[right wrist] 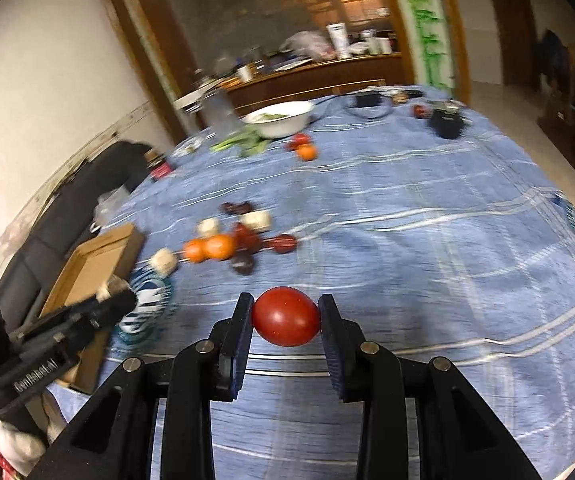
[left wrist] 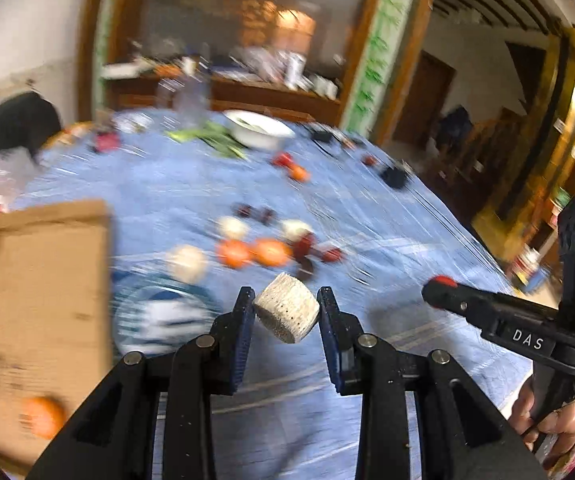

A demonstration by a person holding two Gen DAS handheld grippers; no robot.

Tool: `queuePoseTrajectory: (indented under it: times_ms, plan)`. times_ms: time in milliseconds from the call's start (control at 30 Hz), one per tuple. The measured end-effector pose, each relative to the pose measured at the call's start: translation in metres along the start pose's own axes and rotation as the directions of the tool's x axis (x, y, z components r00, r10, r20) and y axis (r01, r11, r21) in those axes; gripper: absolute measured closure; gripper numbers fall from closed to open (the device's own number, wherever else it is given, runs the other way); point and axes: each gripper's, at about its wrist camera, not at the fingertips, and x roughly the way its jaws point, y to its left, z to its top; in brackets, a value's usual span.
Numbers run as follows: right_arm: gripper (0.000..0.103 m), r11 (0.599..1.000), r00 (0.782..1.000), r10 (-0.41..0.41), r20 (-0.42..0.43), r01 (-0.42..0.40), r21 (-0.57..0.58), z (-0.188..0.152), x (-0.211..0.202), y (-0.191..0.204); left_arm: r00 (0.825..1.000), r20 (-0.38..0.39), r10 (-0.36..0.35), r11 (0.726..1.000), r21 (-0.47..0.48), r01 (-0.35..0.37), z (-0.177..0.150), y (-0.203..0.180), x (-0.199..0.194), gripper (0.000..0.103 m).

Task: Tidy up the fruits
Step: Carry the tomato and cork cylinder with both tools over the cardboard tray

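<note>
Fruits, two items in hand: my left tongs (left wrist: 286, 307) clamp a pale netted fruit (left wrist: 287, 307), my right tongs (right wrist: 286, 316) clamp a red round fruit (right wrist: 286, 316), both carried clear above the tabletop (right wrist: 427, 240). Destination, by my judgement: cardboard box (left wrist: 39, 280) at the tabletop's left edge, nearer my left hand, one orange (left wrist: 42, 416) already inside. Between tongs and box: striped plate (left wrist: 159, 316). Remaining stock, mid-tabletop ahead of both tongs: cluster of oranges (right wrist: 210, 249), pale and dark red pieces. Far edge: white bowl (right wrist: 283, 120), greens (right wrist: 243, 140), blurred.
</note>
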Motion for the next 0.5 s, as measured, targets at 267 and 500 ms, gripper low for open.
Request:
queuePoseTrajectory:
  times_ms: [267, 500]
  plan:
    - [0.067, 0.952, 0.97, 0.214, -0.118, -0.234, -0.199, 0.004, 0.051, 0.126, 0.966, 0.028, 0.258, 0.961, -0.105, -0.254, 0.006, 0.122, -0.05, 0.072]
    - [0.067, 0.883, 0.931, 0.267, -0.249, -0.34, -0.324, -0.01, 0.106, 0.212, 0.943, -0.086, 0.321, 0.919, -0.212, -0.332, 0.013, 0.202, -0.038, 0.072]
